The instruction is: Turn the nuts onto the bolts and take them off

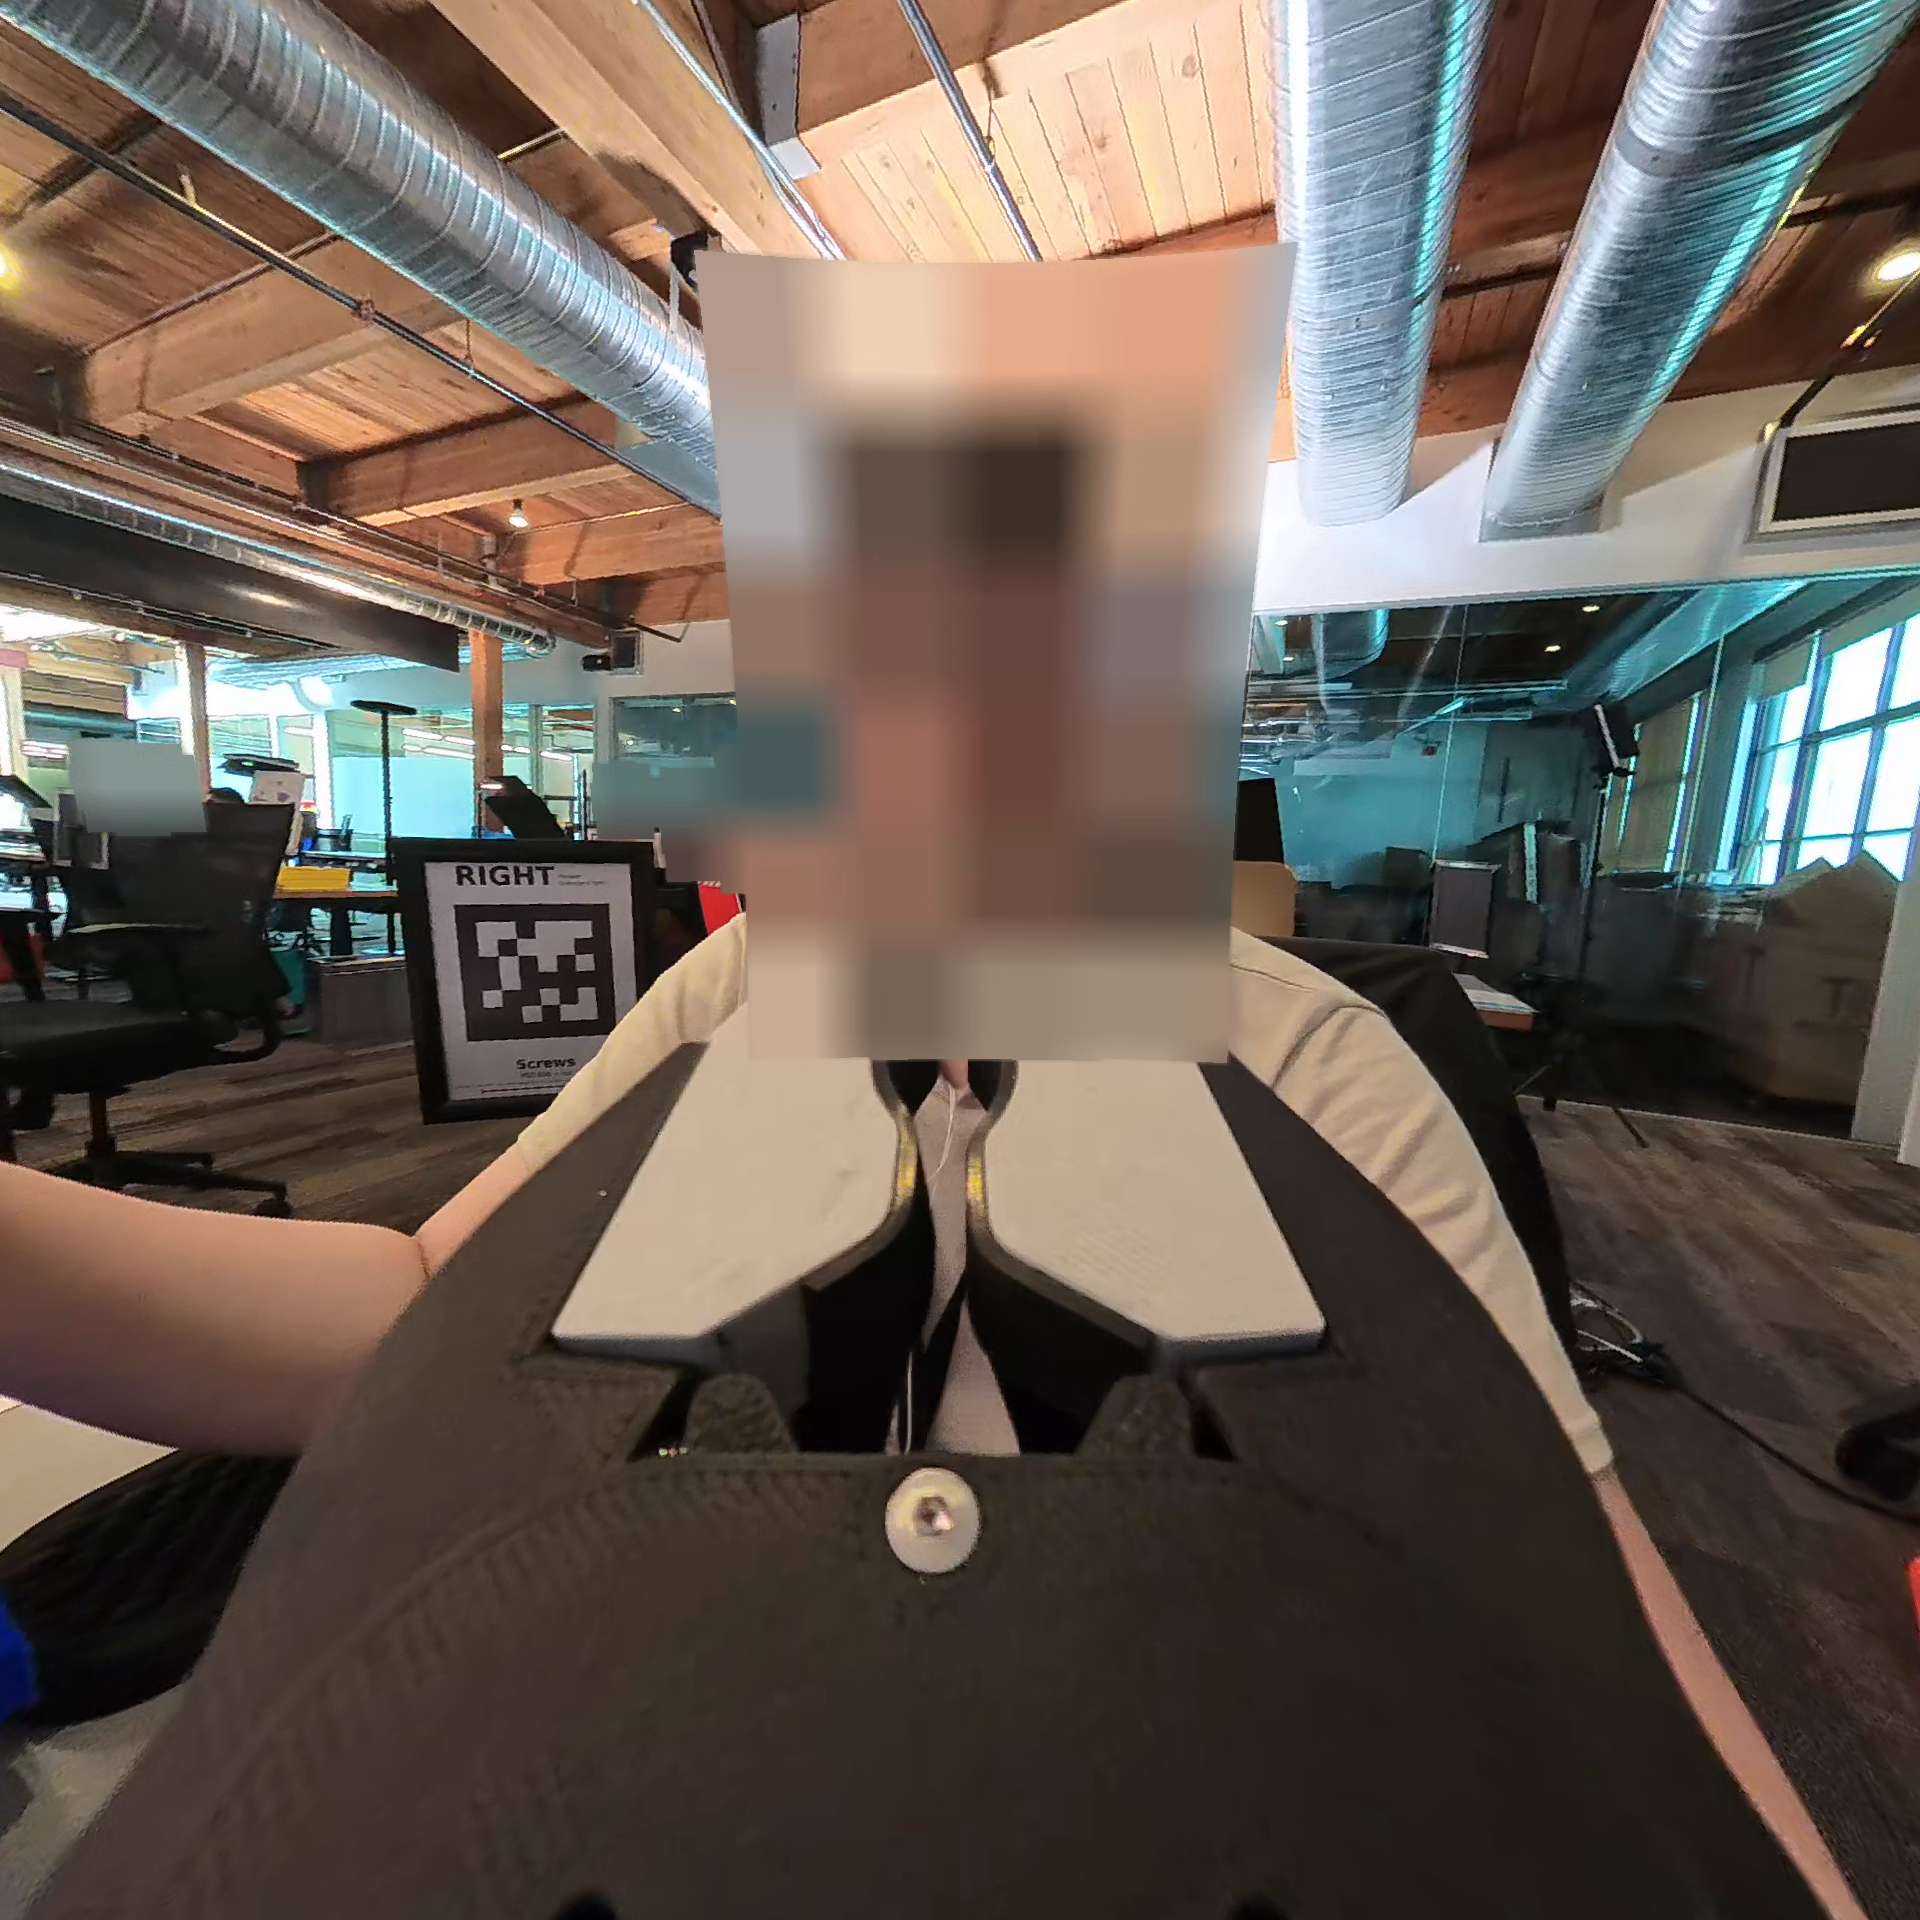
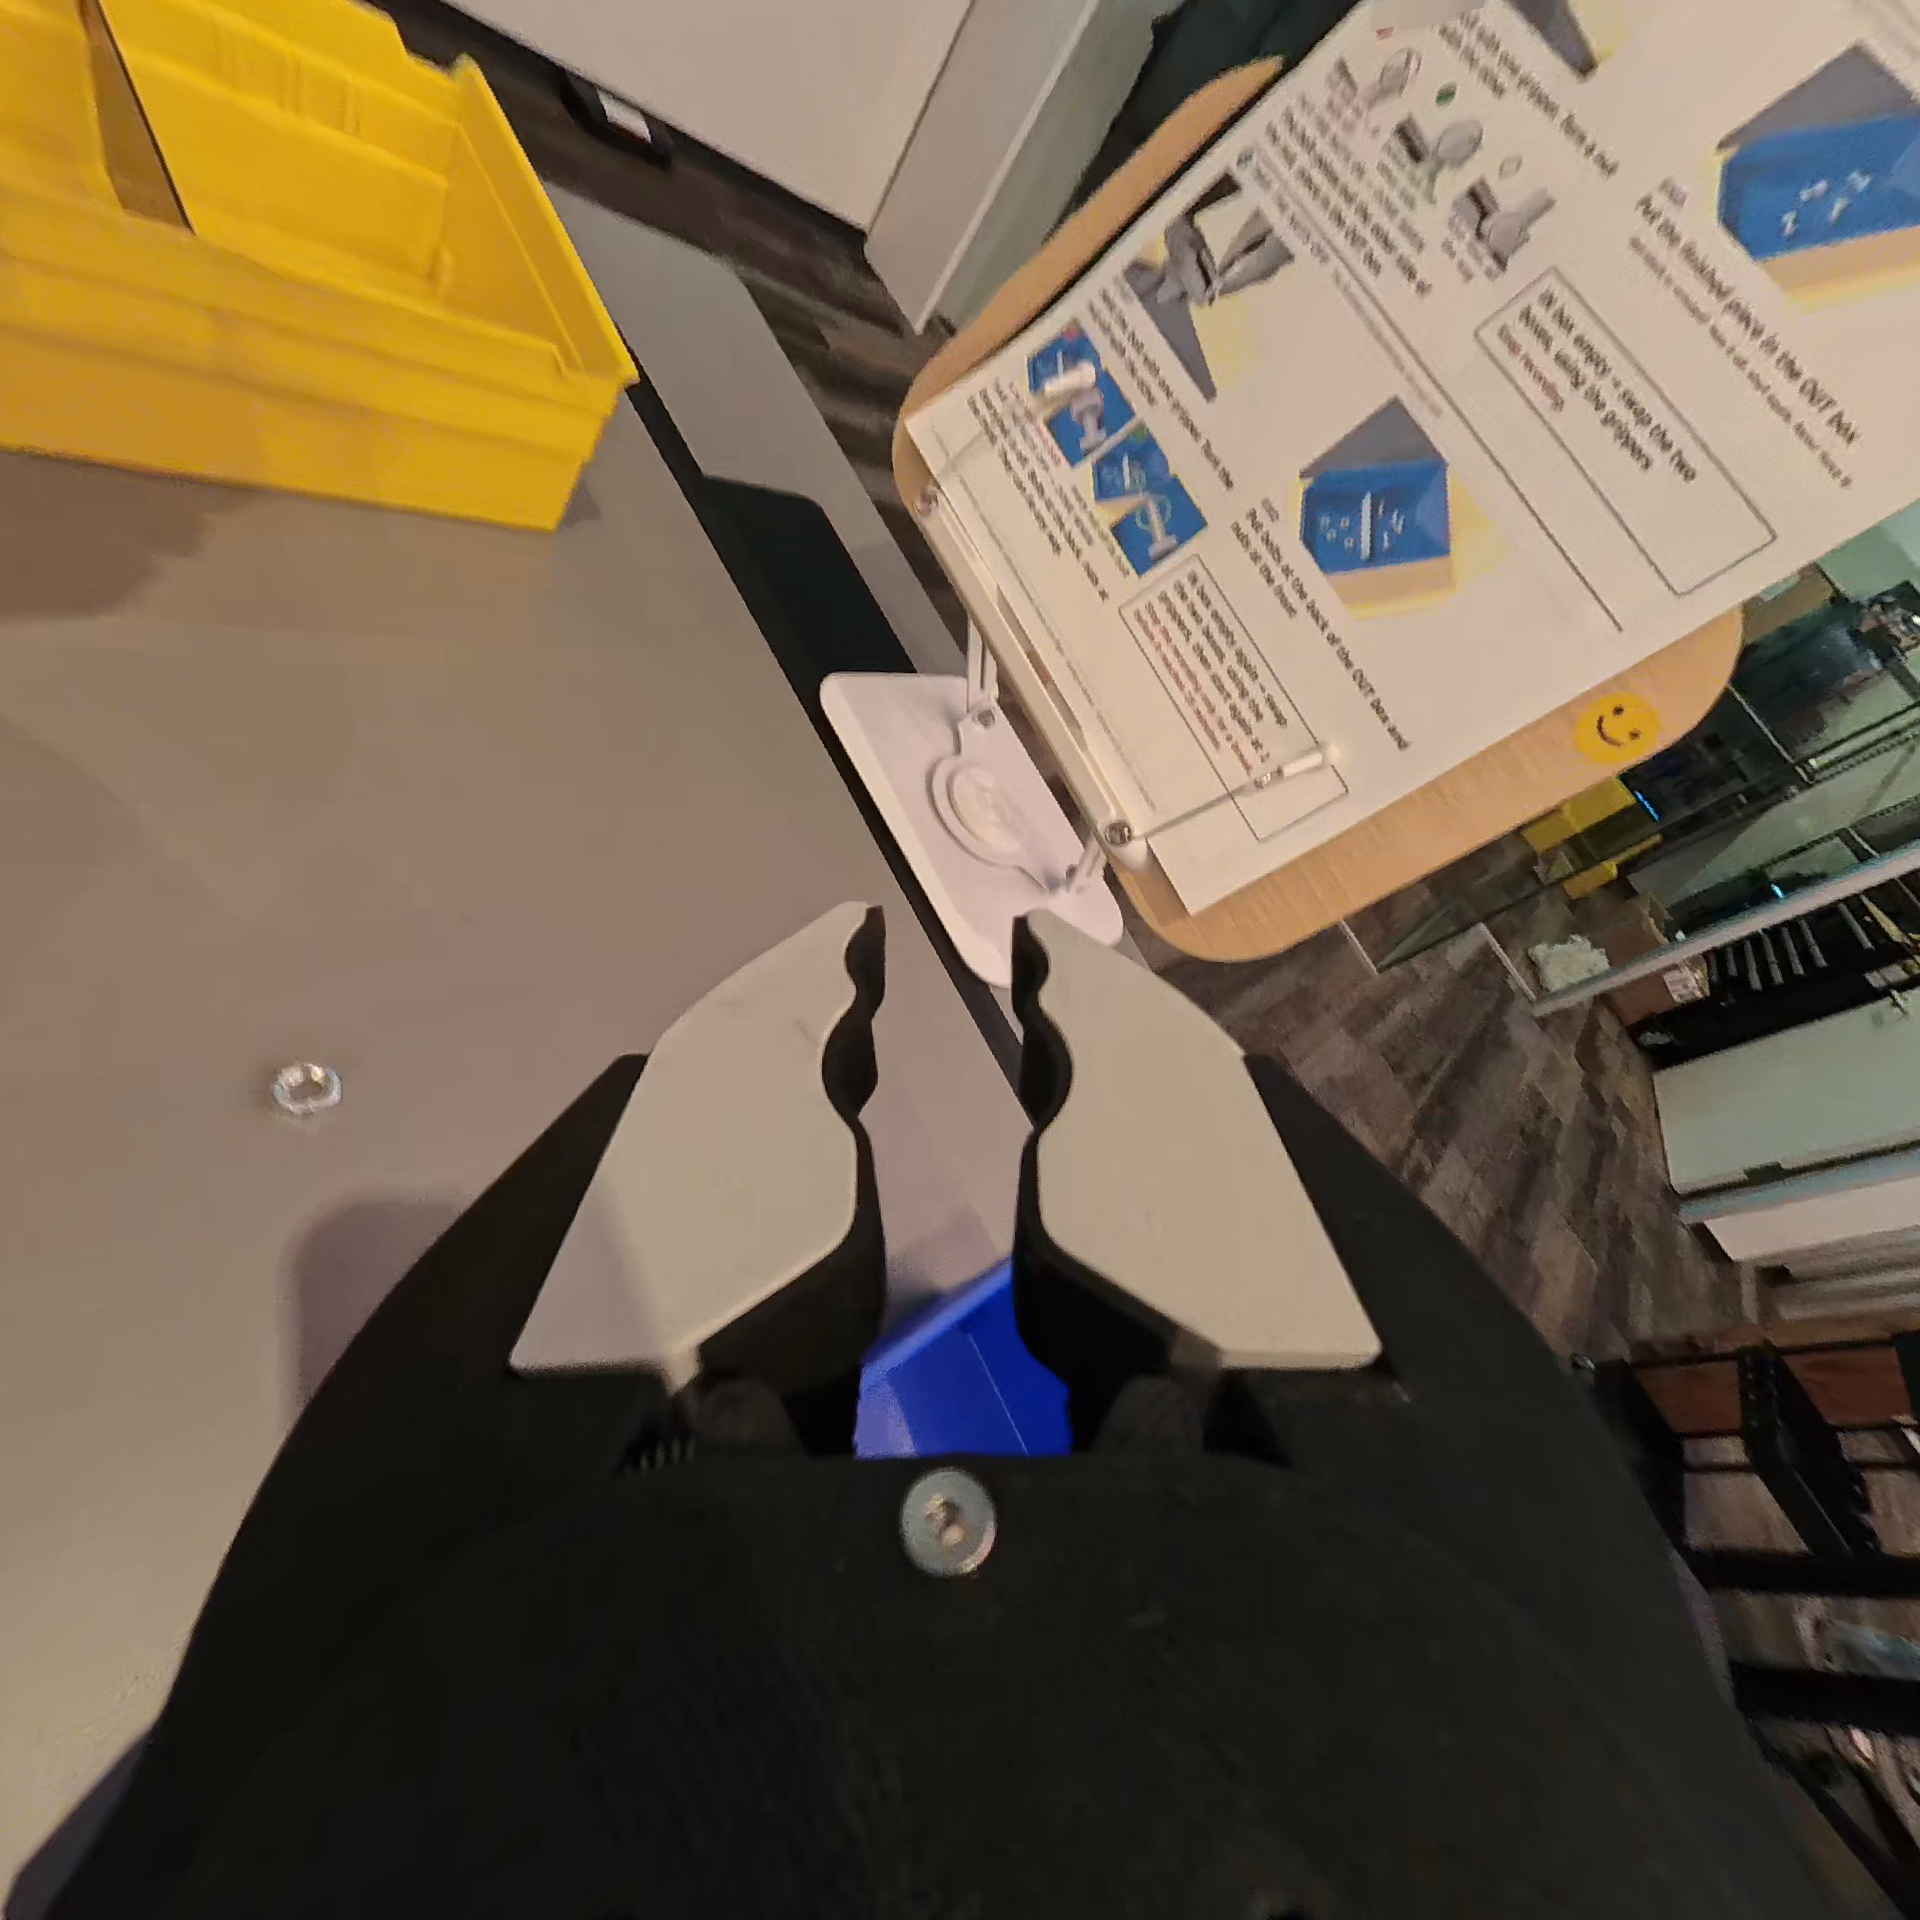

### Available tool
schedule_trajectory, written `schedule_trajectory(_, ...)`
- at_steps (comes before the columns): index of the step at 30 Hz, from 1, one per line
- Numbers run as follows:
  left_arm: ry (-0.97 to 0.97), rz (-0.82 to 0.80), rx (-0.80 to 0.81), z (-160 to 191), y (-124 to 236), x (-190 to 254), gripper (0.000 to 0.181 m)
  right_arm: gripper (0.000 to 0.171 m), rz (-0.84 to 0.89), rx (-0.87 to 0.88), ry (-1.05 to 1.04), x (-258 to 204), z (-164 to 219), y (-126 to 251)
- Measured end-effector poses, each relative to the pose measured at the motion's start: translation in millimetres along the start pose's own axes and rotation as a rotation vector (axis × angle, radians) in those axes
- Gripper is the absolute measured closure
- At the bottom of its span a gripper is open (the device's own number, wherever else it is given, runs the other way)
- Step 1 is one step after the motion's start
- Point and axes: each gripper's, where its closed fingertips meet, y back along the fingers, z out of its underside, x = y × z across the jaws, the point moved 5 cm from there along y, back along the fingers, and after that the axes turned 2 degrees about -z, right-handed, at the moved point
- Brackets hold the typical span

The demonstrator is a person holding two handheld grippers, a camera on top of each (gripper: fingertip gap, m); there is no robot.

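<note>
In the right wrist view a single silver nut (image 2: 303, 1091) lies on the grey table (image 2: 416, 779), to the left of my right gripper (image 2: 948, 935). The right gripper is open and empty, held above the table's right edge. A blue bin (image 2: 961, 1371) shows below, between its fingers. In the left wrist view my left gripper (image 1: 943, 1101) points up and away from the table toward a seated person in a cream top (image 1: 1351, 1091). Its jaws stand almost together with only a thin slit, and I see nothing between them. No bolt is in view.
A yellow bin (image 2: 312, 312) stands at the table's far left. A printed instruction sheet on a wooden board (image 2: 1403, 468) leans on a white stand (image 2: 966, 800) at the table's right edge. A framed marker sign (image 1: 530, 977) and office chairs (image 1: 135, 997) stand behind the person. The left gripper's tips are roughly 30 cm from the right gripper's.
</note>
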Motion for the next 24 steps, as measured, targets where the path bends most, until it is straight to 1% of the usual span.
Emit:
schedule_trajectory(6, 0.016, 0.02, 0.003, -2.4, 1.7, 4.9, 0.181, 0.147, -0.082, 0.28, -0.12, -12.3, -39.2, 4.1)
schedule_trajectory(9, 0.031, 0.024, -0.008, -1.3, 1.6, 5.3, 0.181, 0.148, -0.19, 0.456, -0.211, -25.0, -63.7, 8.0)
schedule_trajectory(11, 0.035, 0.017, -0.018, -0.4, 1.2, 4.9, 0.177, 0.148, -0.35, 0.572, -0.293, -40.0, -81.1, 10.8)
schedule_trajectory(13, 0.039, 0.008, -0.029, 0.1, 1.1, 4.6, 0.173, 0.148, -0.552, 0.679, -0.393, -56.8, -98.1, 14.7)
schedule_trajectory(15, 0.036, -0.005, -0.035, 0.2, 0.9, 4.6, 0.169, 0.152, -0.772, 0.759, -0.492, -72.1, -111.4, 19.3)
schedule_trajectory(17, 0.018, -0.024, -0.043, 0.1, 0.9, 4.4, 0.168, 0.154, -0.943, 0.799, -0.567, -83.2, -119.9, 21.6)
schedule_trajectory(18, 0.003, -0.035, -0.045, 0.3, 1.1, 4.6, 0.169, 0.156, -0.995, 0.811, -0.581, -87.5, -122.4, 22.0)
schedule_trajectory(19, -0.011, -0.04, -0.048, 0.5, 1.3, 5.1, 0.173, 0.159, -1.026, 0.816, -0.576, -91.9, -123.7, 21.6)
schedule_trajectory(20, -0.028, -0.039, -0.05, 0.3, 1.7, 6.1, 0.181, 0.16, -1.043, 0.812, -0.553, -96.6, -124.1, 20.9)
schedule_trajectory(24, -0.005, -0.014, -0.077, 2.3, 0.6, 9.4, 0.181, 0.17, -1.098, 0.795, -0.46, -111.9, -125.8, 22.4)
